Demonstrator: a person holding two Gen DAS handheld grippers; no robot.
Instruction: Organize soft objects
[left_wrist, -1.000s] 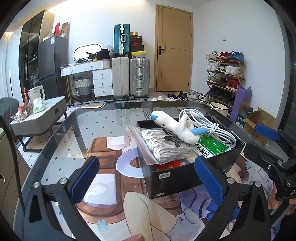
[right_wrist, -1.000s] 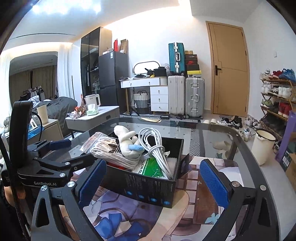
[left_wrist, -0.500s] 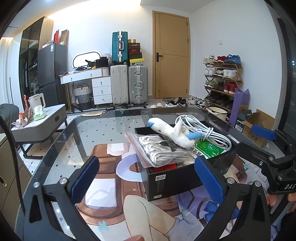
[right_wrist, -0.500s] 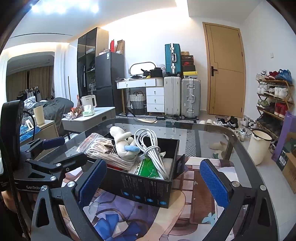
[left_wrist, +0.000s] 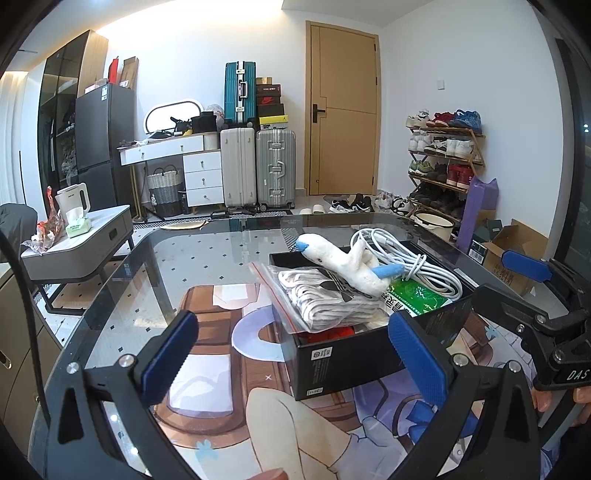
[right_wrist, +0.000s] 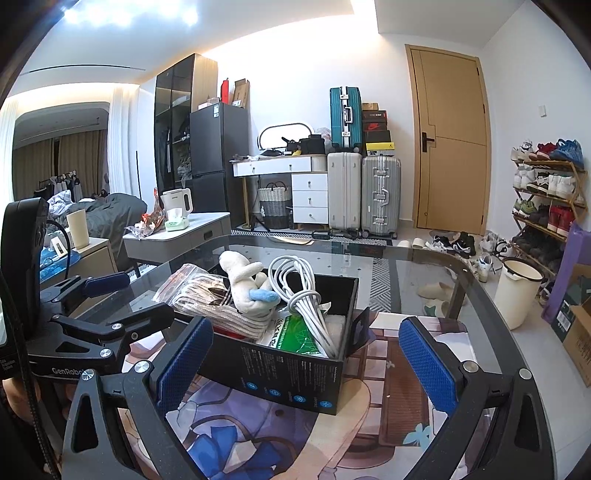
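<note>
Both grippers have drawn back and risen slightly; my left gripper (left_wrist: 295, 354) and right gripper (right_wrist: 306, 354) hang apart, empty. Plush (left_wrist: 343, 264) lies atop socks (left_wrist: 325, 299) in the box (left_wrist: 351, 358). I'd pinch its middle, clear of the cable (left_wrist: 410, 254).

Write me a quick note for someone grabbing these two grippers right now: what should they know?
Left gripper: open, empty, hovering near the black box.
Right gripper: open, empty, at the box's other side.
In the box: plush toy on the bagged socks, beside a white cable and a green packet.
Done: nothing visibly sorted.
Left: lift out the soft things, probably the plush first.
</note>
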